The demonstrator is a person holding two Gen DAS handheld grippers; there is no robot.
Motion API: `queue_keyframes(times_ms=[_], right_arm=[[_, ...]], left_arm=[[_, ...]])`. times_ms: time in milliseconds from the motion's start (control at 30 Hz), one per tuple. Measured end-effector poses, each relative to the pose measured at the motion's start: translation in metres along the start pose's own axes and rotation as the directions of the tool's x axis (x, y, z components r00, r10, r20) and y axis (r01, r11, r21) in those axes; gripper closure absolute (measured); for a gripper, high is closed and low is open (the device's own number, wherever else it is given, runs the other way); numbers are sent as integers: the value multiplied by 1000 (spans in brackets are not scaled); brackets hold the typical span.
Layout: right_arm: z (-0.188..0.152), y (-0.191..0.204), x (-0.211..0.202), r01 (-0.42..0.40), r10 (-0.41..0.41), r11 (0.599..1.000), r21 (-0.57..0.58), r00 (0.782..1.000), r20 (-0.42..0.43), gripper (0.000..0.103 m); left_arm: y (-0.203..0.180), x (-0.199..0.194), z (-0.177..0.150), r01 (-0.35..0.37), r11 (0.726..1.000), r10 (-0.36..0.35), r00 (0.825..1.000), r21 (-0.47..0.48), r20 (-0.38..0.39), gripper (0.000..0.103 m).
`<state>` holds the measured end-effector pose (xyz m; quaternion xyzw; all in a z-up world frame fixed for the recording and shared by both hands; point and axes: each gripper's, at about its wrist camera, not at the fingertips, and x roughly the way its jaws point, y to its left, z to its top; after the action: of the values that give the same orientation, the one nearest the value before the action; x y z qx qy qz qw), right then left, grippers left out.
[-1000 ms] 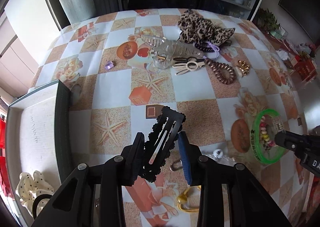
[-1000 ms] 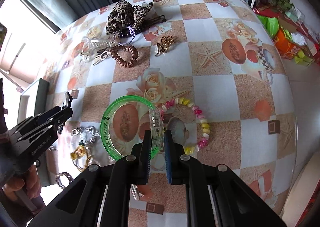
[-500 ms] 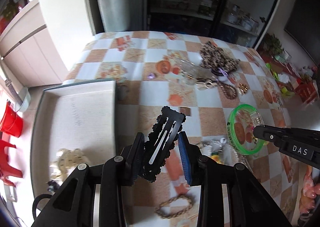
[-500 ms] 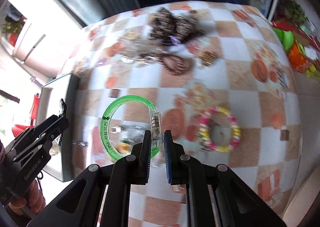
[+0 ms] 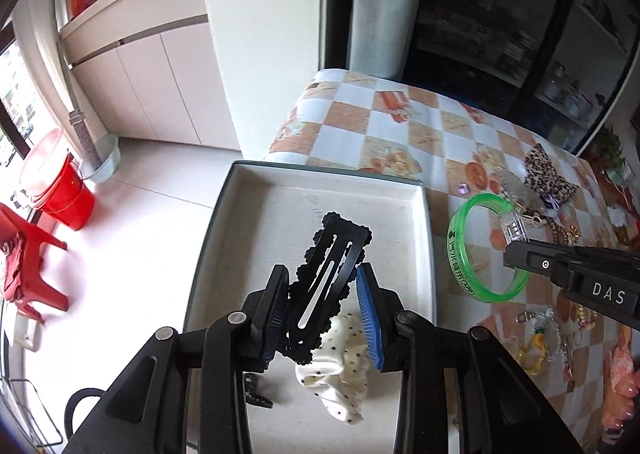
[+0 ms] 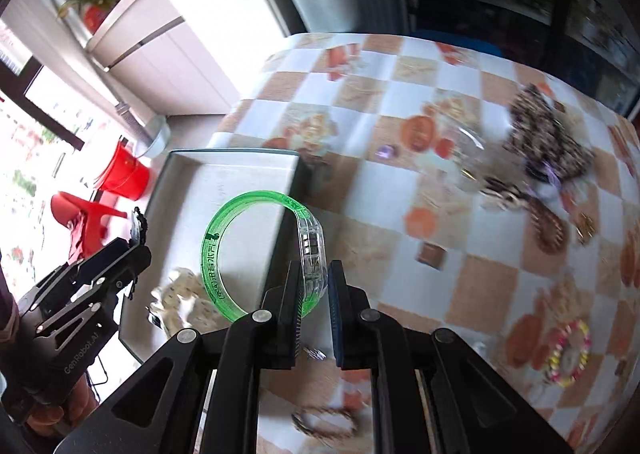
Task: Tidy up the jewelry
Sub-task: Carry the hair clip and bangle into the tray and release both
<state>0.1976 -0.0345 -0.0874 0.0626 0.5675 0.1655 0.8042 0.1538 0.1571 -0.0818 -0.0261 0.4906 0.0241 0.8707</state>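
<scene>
My left gripper (image 5: 322, 294) is shut on a black scalloped hair clip (image 5: 326, 282), which it holds above the white-lined tray (image 5: 320, 177) at the table's left edge. A cream polka-dot scrunchie (image 5: 344, 374) lies in the tray below it. The right gripper (image 6: 314, 294) is shut on the clear clasp of a green translucent bangle (image 6: 224, 250), which hangs over the tray's right wall (image 6: 236, 157). The same bangle (image 5: 464, 254) and the right gripper's fingers (image 5: 560, 266) show at the right of the left wrist view. The left gripper (image 6: 132, 250) shows at the left of the right wrist view.
On the checked tablecloth (image 5: 400, 121) lie a leopard scrunchie (image 5: 548, 173), a brown spiral hair tie (image 6: 548, 225), a pastel bead bracelet (image 6: 568, 350), a braided bracelet (image 6: 324, 426) and several small charms (image 5: 540, 342). A red bucket (image 5: 60, 189) and a red stool (image 5: 24, 262) stand on the floor at the left.
Both grippers have swung left from over the middle of the table to the tray, the hair clip and the green bangle still gripped. The tray now fills the left wrist view.
</scene>
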Motion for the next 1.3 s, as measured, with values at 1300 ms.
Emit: queue_keyframes(times_ms=[1300], right_arm=[[48, 40, 125, 28, -29, 1000, -11, 988, -153, 84]], left_arm=[[39, 99, 9, -140, 990, 138, 984, -12, -116, 50]])
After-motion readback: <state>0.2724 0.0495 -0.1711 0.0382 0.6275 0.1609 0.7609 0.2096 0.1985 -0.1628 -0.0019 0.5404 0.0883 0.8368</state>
